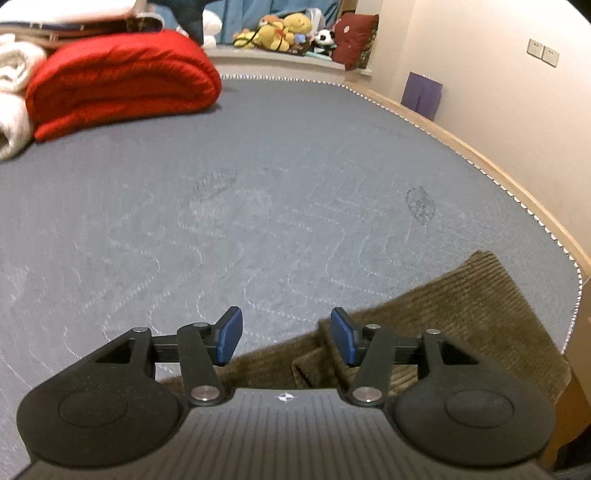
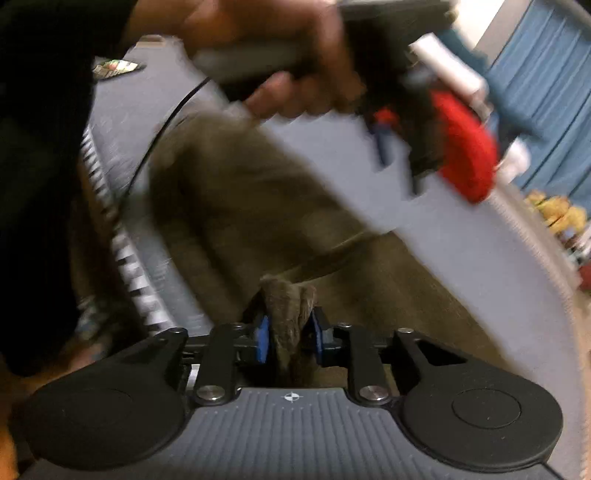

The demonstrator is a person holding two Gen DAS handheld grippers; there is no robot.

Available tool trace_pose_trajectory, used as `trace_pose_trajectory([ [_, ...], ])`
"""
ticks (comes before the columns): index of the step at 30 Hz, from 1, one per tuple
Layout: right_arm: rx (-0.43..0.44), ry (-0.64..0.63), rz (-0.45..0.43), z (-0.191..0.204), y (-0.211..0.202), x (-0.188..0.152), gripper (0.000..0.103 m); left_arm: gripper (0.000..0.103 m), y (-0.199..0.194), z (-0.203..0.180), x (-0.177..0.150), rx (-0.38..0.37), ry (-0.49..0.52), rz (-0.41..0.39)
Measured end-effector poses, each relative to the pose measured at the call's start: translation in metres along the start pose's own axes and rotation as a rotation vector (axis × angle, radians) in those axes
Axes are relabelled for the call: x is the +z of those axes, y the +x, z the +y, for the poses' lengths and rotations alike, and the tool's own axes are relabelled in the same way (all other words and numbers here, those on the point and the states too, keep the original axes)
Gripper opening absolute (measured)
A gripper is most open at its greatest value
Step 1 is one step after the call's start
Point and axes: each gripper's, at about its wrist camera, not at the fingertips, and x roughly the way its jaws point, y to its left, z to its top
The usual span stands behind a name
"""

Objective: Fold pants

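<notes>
Brown corduroy pants (image 1: 454,314) lie on the grey mattress (image 1: 258,206) near its right edge. My left gripper (image 1: 286,336) is open and empty, just above the pants' near edge, its blue pads (image 1: 231,334) wide apart. In the right wrist view, which is blurred, my right gripper (image 2: 288,332) is shut on a bunched fold of the pants (image 2: 236,206). The rest of the pants spreads ahead of it on the mattress (image 2: 443,206). The left gripper (image 2: 402,122) shows there too, held in a hand above the pants.
A folded red quilt (image 1: 122,81) and white blankets (image 1: 14,92) sit at the mattress's far left. Stuffed toys (image 1: 284,33) line a ledge beyond the bed. The wooden bed rim (image 1: 491,166) and a wall run along the right. A black cable (image 2: 162,125) crosses the mattress.
</notes>
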Motion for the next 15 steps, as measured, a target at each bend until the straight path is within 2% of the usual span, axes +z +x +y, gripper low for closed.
trace_pose_trajectory([
  [2,0.016,-0.012,-0.002,0.005,-0.003,-0.002,0.041,0.059,-0.001,0.005,-0.002,-0.033,-0.022,0.016],
  [5,0.033,0.007,-0.045,-0.003,-0.019,0.0,0.043,0.059,-0.002,0.016,-0.006,-0.142,-0.102,0.054],
  [8,0.087,0.124,-0.09,-0.023,-0.032,0.003,0.043,0.06,0.006,0.025,-0.011,-0.249,-0.215,0.12],
  [10,0.092,0.204,-0.126,-0.038,-0.04,0.002,0.043,0.063,0.014,0.028,-0.016,-0.25,-0.268,0.166],
  [13,0.054,0.313,-0.165,-0.063,-0.047,-0.005,0.044,0.065,0.028,0.032,-0.021,-0.237,-0.322,0.217],
  [15,0.0,0.393,-0.178,-0.082,-0.051,-0.012,0.05,0.066,0.041,0.033,-0.021,-0.24,-0.335,0.243],
])
